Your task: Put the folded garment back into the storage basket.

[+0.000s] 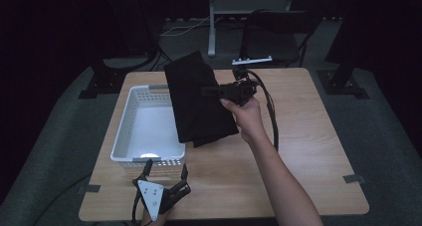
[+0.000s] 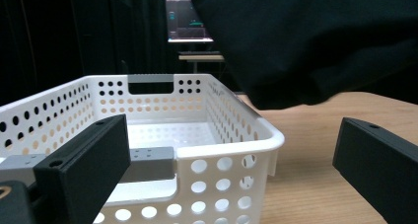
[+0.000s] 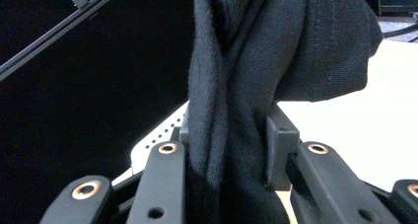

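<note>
A folded black cloth (image 1: 199, 101) hangs in the air over the right side of a white perforated basket (image 1: 128, 117). My right gripper (image 1: 209, 90) is shut on the cloth's upper right edge, with a hand behind it. In the right gripper view the dark fabric (image 3: 236, 95) is bunched and pinched between the two jaws. My left gripper (image 1: 166, 173) rests at the table's near edge, just in front of the basket, with its jaws open and nothing between them. The left gripper view looks over the basket's near rim (image 2: 222, 147), and the cloth (image 2: 315, 41) hangs above to the right.
The wooden table (image 1: 308, 136) has free surface to the right of the basket and near its front. Cables (image 1: 271, 111) trail from the right gripper across the table. A black chair (image 1: 278, 32) and a metal stand (image 1: 213, 22) are beyond the far edge.
</note>
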